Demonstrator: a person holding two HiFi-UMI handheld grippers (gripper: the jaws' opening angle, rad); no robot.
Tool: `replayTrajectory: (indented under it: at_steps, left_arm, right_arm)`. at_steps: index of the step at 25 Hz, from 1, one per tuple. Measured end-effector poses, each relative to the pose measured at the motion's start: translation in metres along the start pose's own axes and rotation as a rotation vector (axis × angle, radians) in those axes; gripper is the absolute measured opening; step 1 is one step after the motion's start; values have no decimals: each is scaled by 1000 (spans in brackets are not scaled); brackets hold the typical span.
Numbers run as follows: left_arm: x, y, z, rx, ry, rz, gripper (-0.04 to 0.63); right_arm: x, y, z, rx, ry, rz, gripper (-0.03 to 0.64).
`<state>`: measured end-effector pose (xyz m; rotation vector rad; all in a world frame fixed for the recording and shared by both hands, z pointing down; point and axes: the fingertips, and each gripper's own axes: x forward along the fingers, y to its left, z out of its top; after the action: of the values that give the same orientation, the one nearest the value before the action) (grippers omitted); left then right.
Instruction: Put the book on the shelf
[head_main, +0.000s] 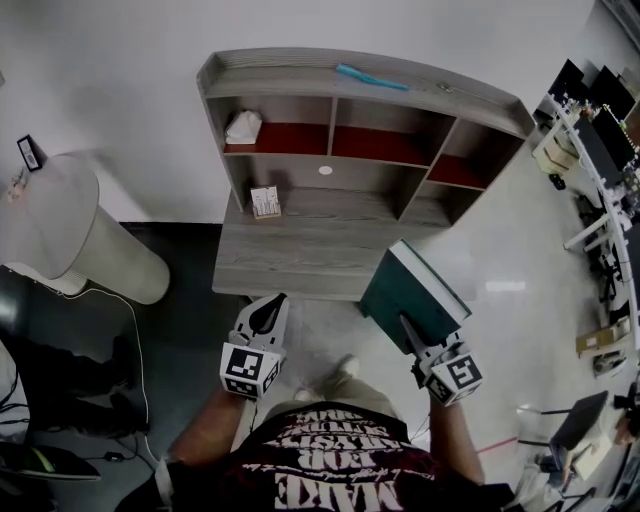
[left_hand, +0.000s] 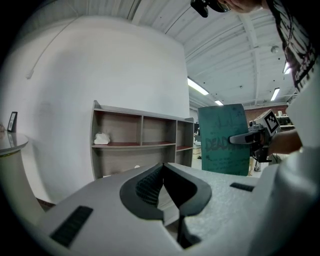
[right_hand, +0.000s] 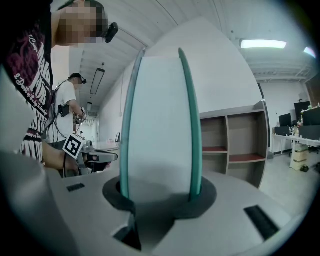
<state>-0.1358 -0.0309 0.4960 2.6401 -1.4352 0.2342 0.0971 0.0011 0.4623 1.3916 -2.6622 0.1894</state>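
A thick teal-covered book (head_main: 410, 295) stands on edge in my right gripper (head_main: 408, 330), which is shut on its lower end. In the right gripper view the book (right_hand: 160, 125) rises between the jaws, page block facing the camera. The grey wooden shelf unit (head_main: 300, 80) with red-lined compartments stands against the wall ahead, and the book hangs over the floor just off its front right corner. My left gripper (head_main: 268, 312) is at the desk's front edge, shut and empty, its jaws meeting in the left gripper view (left_hand: 162, 167). That view also shows the book (left_hand: 222, 140) to the right.
A white crumpled object (head_main: 243, 127) lies in the upper left compartment, and a small box (head_main: 265, 202) stands on the lower surface. On the shelf's top lies a teal strip (head_main: 371, 77). A white round stand (head_main: 70, 235) is to the left, cluttered desks (head_main: 600, 150) to the right.
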Motion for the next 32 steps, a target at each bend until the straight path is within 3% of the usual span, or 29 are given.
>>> replayTrajectory:
  at_steps: [10,20,32]
  left_arm:
    - [48,16,20,0,-15,45,6]
    - [109,0,43,5,-26,66,6]
    - [166,-31,62,44,-21,86,6]
  right_arm:
    - [31,-49,14,-7,-9,24,161]
    - [51,-114,35,-23,-41,62,161]
    - [50,-186,31,11,-47,79,161]
